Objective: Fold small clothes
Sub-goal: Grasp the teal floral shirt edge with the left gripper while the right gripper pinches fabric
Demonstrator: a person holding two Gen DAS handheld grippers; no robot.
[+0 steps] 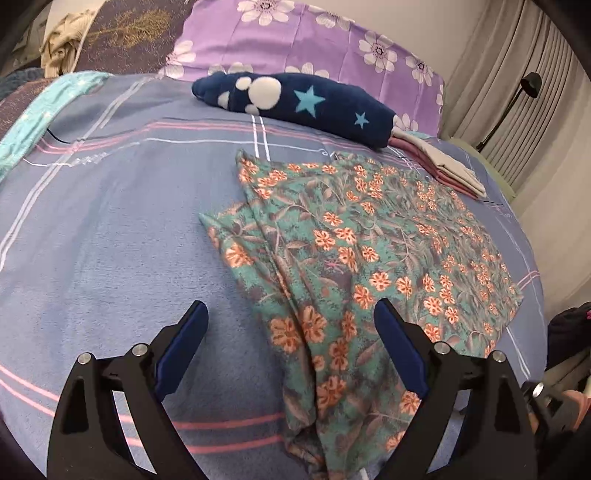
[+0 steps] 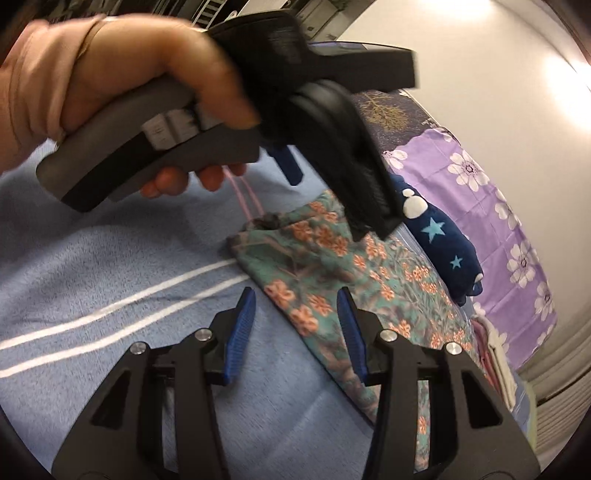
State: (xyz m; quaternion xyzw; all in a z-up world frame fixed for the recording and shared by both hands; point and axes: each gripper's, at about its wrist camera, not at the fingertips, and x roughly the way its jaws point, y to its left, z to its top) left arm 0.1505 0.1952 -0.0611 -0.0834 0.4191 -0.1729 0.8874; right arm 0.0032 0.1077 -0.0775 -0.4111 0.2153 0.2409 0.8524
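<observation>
Floral garment lies between both grippers' fingers.

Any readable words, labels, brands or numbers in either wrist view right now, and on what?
None readable.
Floral garment: pattern only, no tag visible.
Navy plush cloth: stars and paw print, no lettering.
Grey handle of the left gripper: a pale patch, too blurred to read.

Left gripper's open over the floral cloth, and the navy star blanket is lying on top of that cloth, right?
Not quite. The left gripper is open over the floral cloth, but the navy star blanket lies apart from it, further up the bed by the purple pillow. The left wrist view shows bedsheet between them.
</observation>
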